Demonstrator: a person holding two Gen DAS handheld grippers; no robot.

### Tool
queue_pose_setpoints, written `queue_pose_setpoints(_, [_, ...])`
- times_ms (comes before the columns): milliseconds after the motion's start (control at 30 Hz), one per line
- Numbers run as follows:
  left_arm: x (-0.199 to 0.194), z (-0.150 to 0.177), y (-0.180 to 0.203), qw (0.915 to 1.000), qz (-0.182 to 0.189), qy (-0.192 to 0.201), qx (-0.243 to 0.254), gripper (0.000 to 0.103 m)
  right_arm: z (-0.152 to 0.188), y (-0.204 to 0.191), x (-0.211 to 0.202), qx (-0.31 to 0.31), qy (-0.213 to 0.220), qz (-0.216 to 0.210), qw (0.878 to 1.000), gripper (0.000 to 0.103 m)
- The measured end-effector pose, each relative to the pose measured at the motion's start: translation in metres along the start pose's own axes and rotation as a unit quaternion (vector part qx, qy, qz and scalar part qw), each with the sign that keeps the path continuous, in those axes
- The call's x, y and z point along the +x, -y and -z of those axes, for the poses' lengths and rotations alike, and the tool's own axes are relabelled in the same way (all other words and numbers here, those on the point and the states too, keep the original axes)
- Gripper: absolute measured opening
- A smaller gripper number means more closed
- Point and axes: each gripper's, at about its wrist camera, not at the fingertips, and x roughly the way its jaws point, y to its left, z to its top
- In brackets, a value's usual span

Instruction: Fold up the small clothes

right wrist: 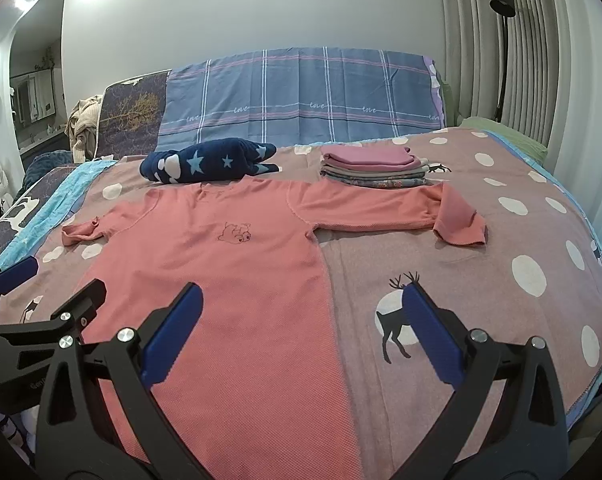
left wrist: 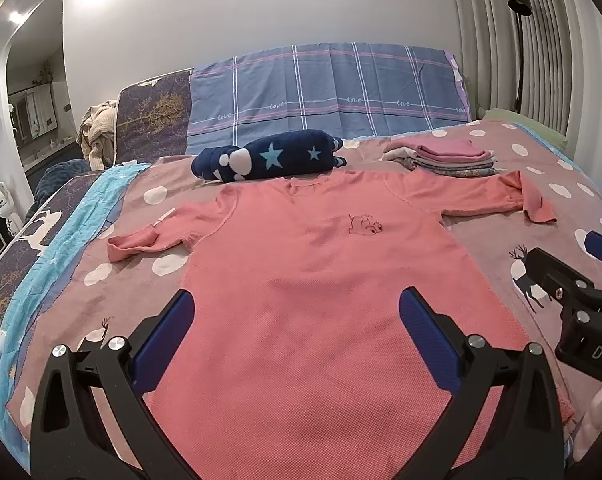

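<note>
Now the pink shirt (left wrist: pixel 301 280) lies flat on the bed (right wrist: pixel 501 280), both sleeves out. Left gripper (left wrist: pixel 295 332) and right gripper (right wrist: pixel 303 324) hover with jaws wide, holding nothing (2 sleeves should probably be folded inward first, evenly).

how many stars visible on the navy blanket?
3 in the right wrist view: a large light-blue star on the rolled navy blanket, a smaller star beside it, and a third star at the right end. More may be hidden in the folds.
</note>
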Motion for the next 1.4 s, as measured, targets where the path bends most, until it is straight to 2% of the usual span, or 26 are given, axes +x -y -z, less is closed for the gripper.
queue_pose_setpoints(1400, [0.0097, 0.007, -0.0067, 0.9999, 0.003, -0.011, -0.007, 0.102, 0.0066, -0.0069, 0.0052, -0.007, -0.009, 0.003, 1.0, 0.101])
